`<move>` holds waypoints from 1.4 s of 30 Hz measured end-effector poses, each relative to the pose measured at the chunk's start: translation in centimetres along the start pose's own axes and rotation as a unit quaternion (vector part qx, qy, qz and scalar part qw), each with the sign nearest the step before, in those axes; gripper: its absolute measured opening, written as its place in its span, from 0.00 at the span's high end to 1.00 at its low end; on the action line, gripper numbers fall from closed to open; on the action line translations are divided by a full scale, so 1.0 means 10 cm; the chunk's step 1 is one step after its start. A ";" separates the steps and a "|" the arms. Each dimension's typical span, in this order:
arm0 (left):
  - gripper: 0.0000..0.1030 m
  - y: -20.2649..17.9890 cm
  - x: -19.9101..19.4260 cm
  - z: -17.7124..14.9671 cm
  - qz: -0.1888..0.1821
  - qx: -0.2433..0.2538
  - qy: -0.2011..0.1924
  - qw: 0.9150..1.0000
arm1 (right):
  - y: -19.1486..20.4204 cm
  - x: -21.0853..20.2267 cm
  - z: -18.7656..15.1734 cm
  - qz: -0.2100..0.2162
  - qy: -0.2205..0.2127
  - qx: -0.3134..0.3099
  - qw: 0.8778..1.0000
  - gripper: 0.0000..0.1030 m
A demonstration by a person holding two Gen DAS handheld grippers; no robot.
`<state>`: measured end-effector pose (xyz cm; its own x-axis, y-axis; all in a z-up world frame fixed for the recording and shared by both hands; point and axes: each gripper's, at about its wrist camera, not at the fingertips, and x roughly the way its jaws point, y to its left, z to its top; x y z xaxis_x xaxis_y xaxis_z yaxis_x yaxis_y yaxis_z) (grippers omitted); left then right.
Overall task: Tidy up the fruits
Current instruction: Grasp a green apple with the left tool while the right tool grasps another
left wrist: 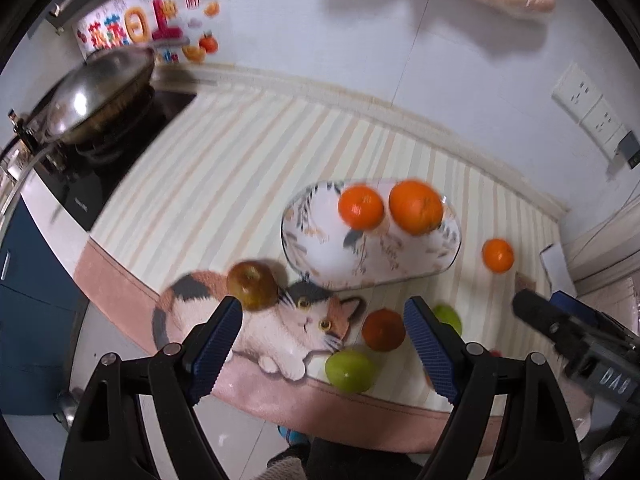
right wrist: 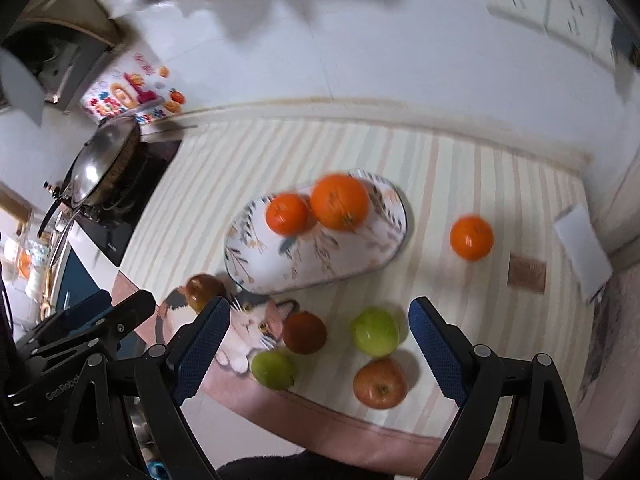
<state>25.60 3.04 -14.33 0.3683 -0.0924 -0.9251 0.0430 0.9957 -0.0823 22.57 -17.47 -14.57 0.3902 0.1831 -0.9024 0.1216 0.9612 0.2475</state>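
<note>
A striped cloth (right wrist: 360, 152) covers the table (left wrist: 52, 236), with a pink border along the near edge. At the far left a black stove (left wrist: 120, 152) carries a steel wok (left wrist: 92, 92), and a white wall (right wrist: 360, 40) with sockets (left wrist: 588, 104) rises behind.

A cat picture (left wrist: 288, 324) is printed on the cloth near its front edge. Beyond it lies an oval plate (right wrist: 280, 264) with a leaf pattern. Two oranges sit on the plate's far end, touching each other: a large orange (right wrist: 339, 201) and a small orange (right wrist: 287, 213) to its left. A third orange (right wrist: 471, 237) rests on the cloth to the right of the plate, apart from it.

In front of the plate lie the other fruits. A brownish apple (right wrist: 205, 289) sits on the cat picture, just off the plate's left end. A dark red fruit (right wrist: 305, 332) lies by the cat's ear, with one green apple (right wrist: 273, 369) just in front of it and another green apple (right wrist: 375, 331) to its right. A red apple (right wrist: 380, 382) lies nearest the cloth's border, just beside that second green apple.

The left tool (left wrist: 322, 344) hangs above the front edge, jaws wide apart and holding nothing. The right tool (right wrist: 319, 346) is beside it, also spread apart and empty, with the fruits framed between its fingers.
</note>
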 end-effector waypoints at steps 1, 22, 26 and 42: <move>0.20 0.00 0.11 -0.04 0.004 0.001 0.015 1.000 | -0.07 0.08 -0.02 -0.001 0.009 0.010 1.000 0.09; 0.42 -0.58 1.70 -0.74 0.023 0.101 0.209 0.972 | -0.66 1.70 -0.27 -0.021 0.156 0.041 0.987 0.20; 0.42 -0.56 1.67 -0.76 0.028 0.103 0.189 0.976 | -0.62 1.82 -0.27 -0.003 0.161 0.032 0.986 0.39; 0.43 -0.44 1.72 -0.62 0.021 0.073 0.167 0.983 | -0.55 1.85 -0.26 -0.026 0.165 0.006 0.986 0.39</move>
<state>26.00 -2.83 -32.14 0.0474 -0.0177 -0.9987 0.1767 0.9842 -0.0091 26.74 -18.83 -33.53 0.0644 0.1918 -0.9793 0.1454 0.9691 0.1994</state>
